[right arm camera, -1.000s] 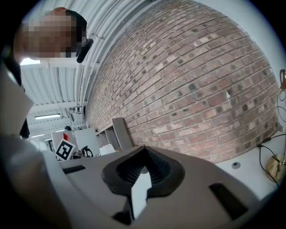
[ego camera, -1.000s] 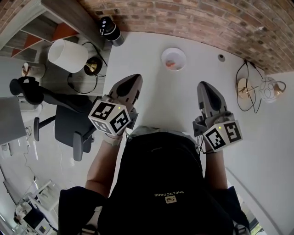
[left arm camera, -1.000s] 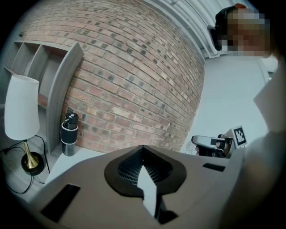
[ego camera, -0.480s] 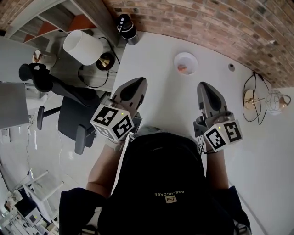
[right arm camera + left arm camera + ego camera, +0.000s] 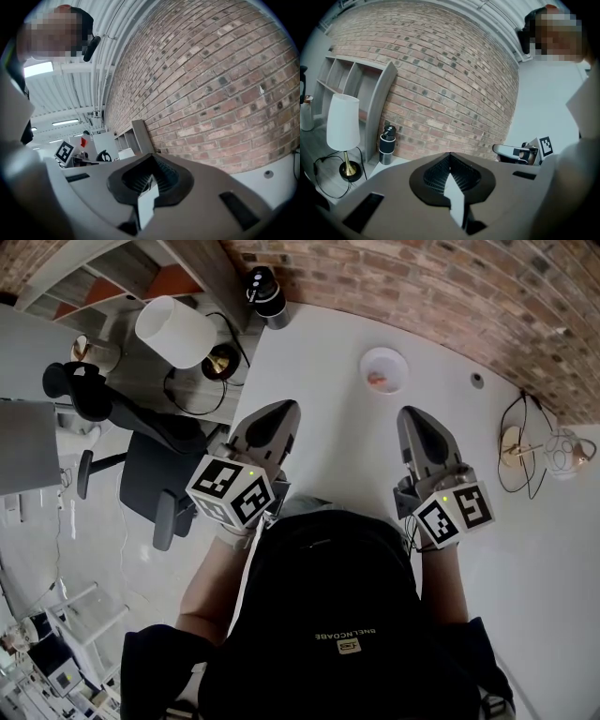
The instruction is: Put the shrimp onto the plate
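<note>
A small white plate (image 5: 384, 360) stands on the white table (image 5: 328, 427) near the brick wall, with a pink-orange shrimp (image 5: 376, 379) lying in it. Both grippers are held up close to the person's chest, well short of the plate and pointing toward the wall. My left gripper (image 5: 282, 411) is shut with nothing in it, its jaws meeting in the left gripper view (image 5: 450, 155). My right gripper (image 5: 410, 416) is likewise shut and empty (image 5: 152, 158). Neither gripper view shows the plate or the shrimp.
A white-shaded lamp (image 5: 174, 331) and a black cylinder (image 5: 266, 296) stand at the table's far left. Cables (image 5: 514, 442) and a glass object (image 5: 562, 448) lie at the right. A small round fitting (image 5: 477, 381) sits by the wall. An office chair (image 5: 150, 479) is left of the table.
The head view has drifted, so the plate and lamp now sit further right in the picture. Both grippers keep nearly the same pose and stay shut.
</note>
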`<state>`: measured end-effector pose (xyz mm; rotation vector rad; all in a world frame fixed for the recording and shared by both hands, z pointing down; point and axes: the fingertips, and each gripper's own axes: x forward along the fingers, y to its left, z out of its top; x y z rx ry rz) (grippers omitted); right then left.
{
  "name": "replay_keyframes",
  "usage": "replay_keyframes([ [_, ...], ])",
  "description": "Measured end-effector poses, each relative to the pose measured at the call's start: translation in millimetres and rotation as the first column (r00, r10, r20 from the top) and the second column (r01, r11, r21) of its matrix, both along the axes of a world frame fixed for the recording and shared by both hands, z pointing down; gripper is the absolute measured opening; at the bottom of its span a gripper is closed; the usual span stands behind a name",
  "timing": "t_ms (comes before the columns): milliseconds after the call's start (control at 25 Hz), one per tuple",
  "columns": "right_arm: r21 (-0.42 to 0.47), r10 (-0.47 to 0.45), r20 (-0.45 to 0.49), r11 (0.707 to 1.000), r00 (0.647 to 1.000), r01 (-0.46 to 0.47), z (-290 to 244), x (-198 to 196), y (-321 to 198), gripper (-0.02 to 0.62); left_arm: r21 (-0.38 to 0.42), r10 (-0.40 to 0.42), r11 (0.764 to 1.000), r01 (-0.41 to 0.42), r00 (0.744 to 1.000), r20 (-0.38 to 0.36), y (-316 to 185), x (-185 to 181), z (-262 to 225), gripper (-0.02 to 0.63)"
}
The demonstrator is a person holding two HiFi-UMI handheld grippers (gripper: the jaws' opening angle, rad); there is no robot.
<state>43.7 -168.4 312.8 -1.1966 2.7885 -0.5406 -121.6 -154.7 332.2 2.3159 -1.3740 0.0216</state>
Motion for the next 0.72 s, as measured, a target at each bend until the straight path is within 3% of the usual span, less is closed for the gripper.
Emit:
replay_keyframes([
  [720,-0.01,0.008,0.014,1.0,1.0,-0.008,4.5,6.6,-8.9,0.002,-0.016,0.024,1.0,-0.024,1.0,0.005,-6.4,6.6,6.3,0.003],
])
